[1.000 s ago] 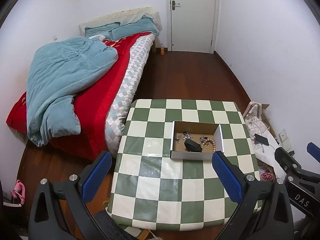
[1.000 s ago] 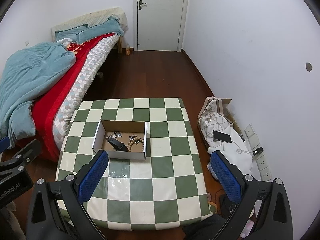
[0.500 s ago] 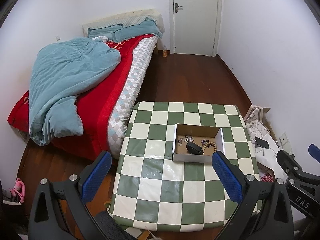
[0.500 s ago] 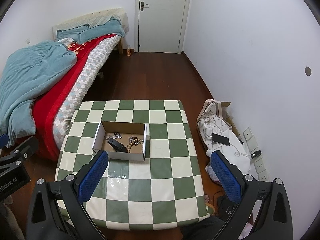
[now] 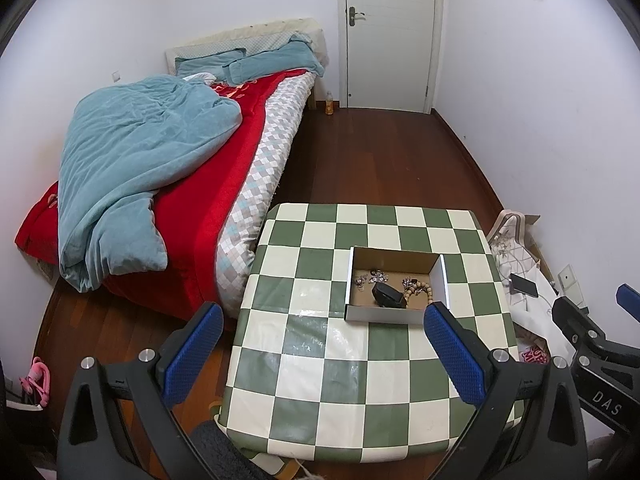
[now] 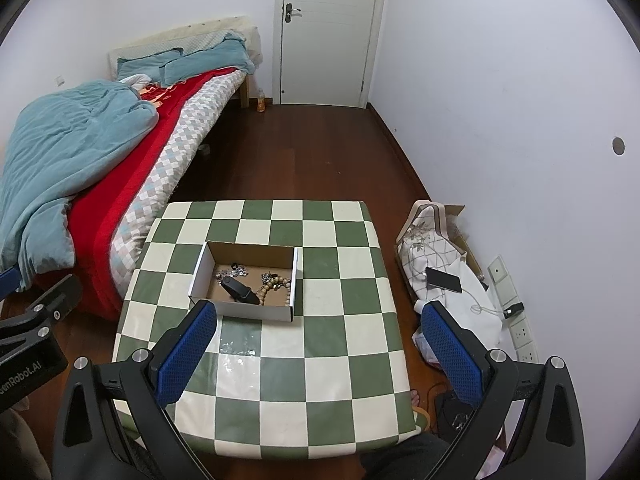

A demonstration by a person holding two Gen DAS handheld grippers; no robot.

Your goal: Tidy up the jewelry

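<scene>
Your checkered counter [image 5: 320, 380] stands beside the bed [image 5: 224, 184], carrying an open box [image 6: 246, 282] of jewelry. Both your left gripper [image 5: 320, 344] and right gripper [image 6: 320, 340] hover above it, jaws wide, holding nothing.

1. A bed with a red cover [image 5: 224, 184] stands left of the table, a rumpled teal duvet [image 5: 132, 168] heaped on it.
2. A closed white door [image 6: 326, 32] fills the far wall.
3. A black phone [image 6: 443, 280] lies on white patterned fabric [image 6: 428, 248] by the right wall.
4. A small orange bottle [image 5: 329, 105] stands on the dark wooden floor [image 5: 380, 160].
</scene>
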